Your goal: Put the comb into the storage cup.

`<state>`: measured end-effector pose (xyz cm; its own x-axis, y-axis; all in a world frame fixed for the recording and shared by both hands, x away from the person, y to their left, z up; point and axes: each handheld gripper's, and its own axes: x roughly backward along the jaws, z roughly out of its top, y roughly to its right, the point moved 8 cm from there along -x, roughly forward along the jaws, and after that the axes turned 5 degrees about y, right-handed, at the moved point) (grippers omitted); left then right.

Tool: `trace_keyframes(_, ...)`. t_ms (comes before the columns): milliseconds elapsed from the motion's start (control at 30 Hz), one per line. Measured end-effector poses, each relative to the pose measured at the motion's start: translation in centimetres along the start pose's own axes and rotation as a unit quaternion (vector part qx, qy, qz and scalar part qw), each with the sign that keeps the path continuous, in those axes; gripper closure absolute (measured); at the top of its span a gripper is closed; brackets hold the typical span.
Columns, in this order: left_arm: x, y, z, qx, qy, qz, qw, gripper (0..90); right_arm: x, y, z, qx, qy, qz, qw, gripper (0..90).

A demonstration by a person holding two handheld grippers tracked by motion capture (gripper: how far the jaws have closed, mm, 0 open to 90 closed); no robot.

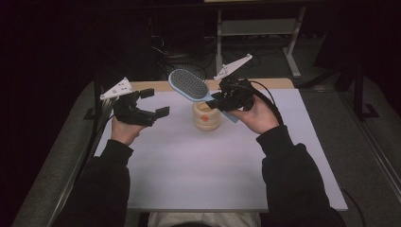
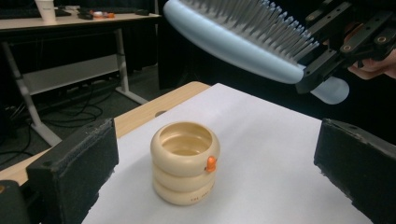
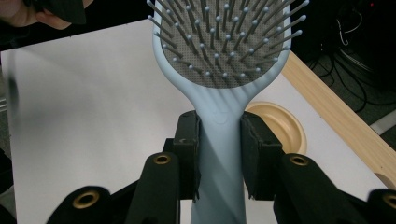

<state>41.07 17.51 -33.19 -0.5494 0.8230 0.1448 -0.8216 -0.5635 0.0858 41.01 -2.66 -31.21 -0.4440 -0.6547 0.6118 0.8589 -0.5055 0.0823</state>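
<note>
A light blue hairbrush (image 1: pixel 190 85) hangs in the air over the table, bristles up. My right gripper (image 1: pixel 218 100) is shut on its handle (image 3: pixel 219 140), both pads pressing the handle's sides. Under the brush stands a cream ringed holder (image 1: pixel 206 116) with an orange mark, upright on the white mat (image 1: pixel 203 161); its open mouth (image 2: pixel 186 140) is hollow. My left gripper (image 1: pixel 152 102) floats open to the left of the holder, nothing between its pads (image 2: pixel 74 170). From the left gripper view the brush head (image 2: pixel 238 37) passes above the holder.
The white mat covers a wooden table whose far edge (image 1: pixel 156 85) shows behind it. Beyond stand a grey table frame (image 1: pixel 257 28) and floor cables (image 1: pixel 179 56). A desk (image 2: pixel 70 21) with a cup stands farther off.
</note>
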Motion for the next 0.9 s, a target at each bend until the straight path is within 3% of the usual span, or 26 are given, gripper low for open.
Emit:
trace_keyframes(433, -2.4, 0.7, 0.8, 0.022, -0.009, -0.005, 0.9997, 0.0, -0.6, -0.4, 0.2, 0.008, 0.005, 0.001, 1.0, 68.4)
trace_keyframes(633, -3.0, 1.1, 1.4, 0.042, 0.005, -0.014, 0.999, 0.0, -0.9, -0.4, 0.1, 0.006, 0.007, 0.001, 1.0, 68.4)
trace_keyframes(900, -3.8, 0.8, 1.7, 0.058, 0.002, 0.001, 0.9983, 0.0, -1.3, -0.5, 0.0, 0.011, 0.015, -0.006, 0.9998, 68.4)
